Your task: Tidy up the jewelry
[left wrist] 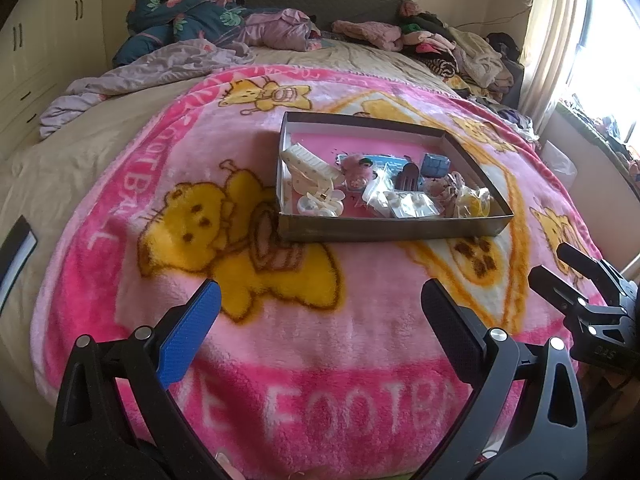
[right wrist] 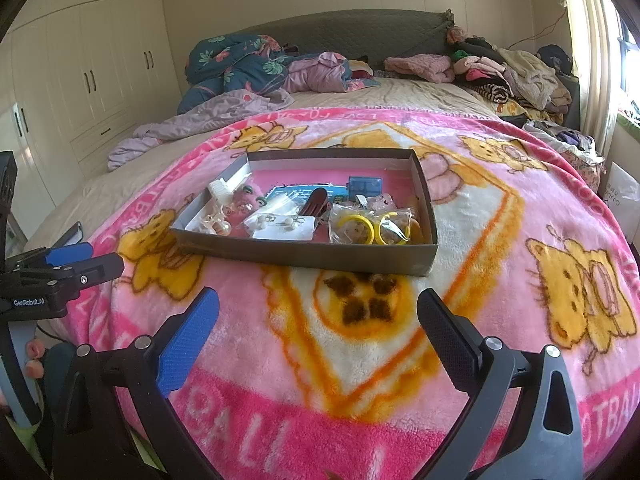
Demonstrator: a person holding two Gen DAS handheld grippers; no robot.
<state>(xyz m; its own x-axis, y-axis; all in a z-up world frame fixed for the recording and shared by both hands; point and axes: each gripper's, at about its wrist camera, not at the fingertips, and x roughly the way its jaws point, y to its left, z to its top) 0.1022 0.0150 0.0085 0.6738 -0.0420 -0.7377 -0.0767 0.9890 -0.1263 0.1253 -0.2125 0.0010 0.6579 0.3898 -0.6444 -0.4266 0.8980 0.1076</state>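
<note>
Your left claw (left wrist: 320, 320) hangs wide open over the pink cartoon blanket (left wrist: 280, 352) with nothing between its blue and black pads. Your right claw (right wrist: 318, 320) is spread just as wide and is likewise empty; in the left wrist view it shows at about 4 o'clock, clear of the box.

The jewelry sits in a shallow open cardboard box (right wrist: 304, 254) lying flat on the blanket, at roughly 12 o'clock from both claws and well apart from either.

In the right wrist view:
- A clear bag with yellow bangles (right wrist: 374, 228) lies at the box's 5 o'clock corner, against the near wall.
- A card of pearl earrings (right wrist: 280, 226) in clear wrap lies just left of it, near the front wall.
- A dark red hair clip (right wrist: 318, 202) rests in the middle, its tip over the earring card.
- A white hair claw clip (right wrist: 218, 210) lies at the 9 o'clock side, beside the left wall.
- A small blue box (right wrist: 364, 188) sits toward 1 o'clock, beyond the bangles.

Piled clothes (right wrist: 500, 68) and a floral quilt (right wrist: 236, 62) lie at the head of the bed (right wrist: 400, 96), far beyond the box. White wardrobes (right wrist: 92, 68) stand at 10 o'clock.
</note>
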